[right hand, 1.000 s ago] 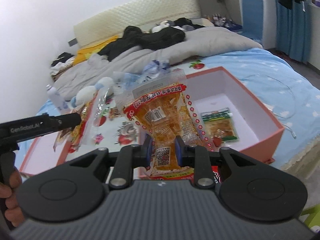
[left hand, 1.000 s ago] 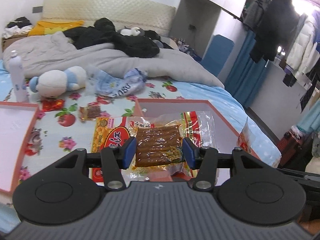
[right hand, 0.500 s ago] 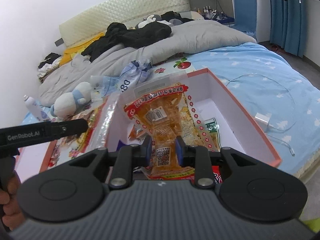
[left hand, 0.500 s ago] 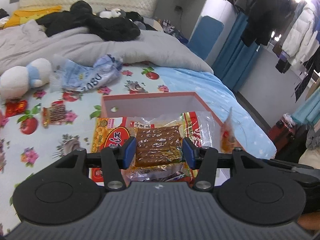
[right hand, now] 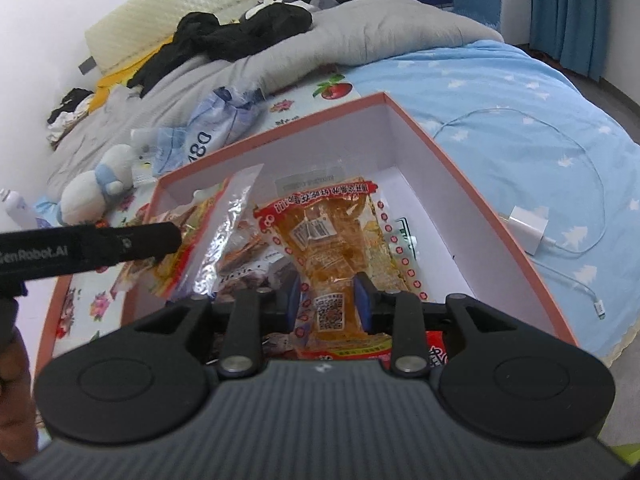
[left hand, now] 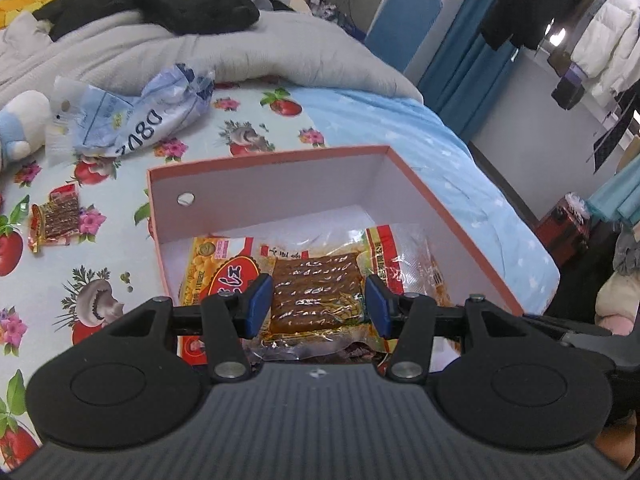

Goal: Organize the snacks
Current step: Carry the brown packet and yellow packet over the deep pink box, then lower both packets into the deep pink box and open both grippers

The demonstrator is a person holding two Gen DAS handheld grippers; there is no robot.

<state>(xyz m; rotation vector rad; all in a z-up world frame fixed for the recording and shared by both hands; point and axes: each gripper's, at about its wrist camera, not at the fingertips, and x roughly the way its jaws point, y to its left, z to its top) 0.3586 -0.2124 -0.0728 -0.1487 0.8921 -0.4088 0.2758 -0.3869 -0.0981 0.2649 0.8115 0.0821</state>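
A pink box (left hand: 460, 232) with a white inside lies open on the bed. My left gripper (left hand: 318, 306) hangs over its near end, shut on a clear packet of brown strips (left hand: 316, 292) with a yellow and red label. In the right wrist view, one of the left gripper's black fingers (right hand: 152, 240) holds that packet (right hand: 192, 248) edge-on over the box's left side. My right gripper (right hand: 328, 300) has an orange snack packet (right hand: 328, 240) pinched at its waist above the box (right hand: 480, 200). Its jaws are opening, with the pads still against the packet.
A small red snack packet (left hand: 56, 220) lies on the flowered sheet left of the box. A crumpled blue-white bag (left hand: 132, 120) and a plush toy (right hand: 92, 192) lie beyond. A white charger with cable (right hand: 528, 224) is right of the box. A green packet (right hand: 404, 232) is inside.
Both grippers have come down and forward over the box with their packets, so the box fills more of each view. The right pads stand slightly wider apart.
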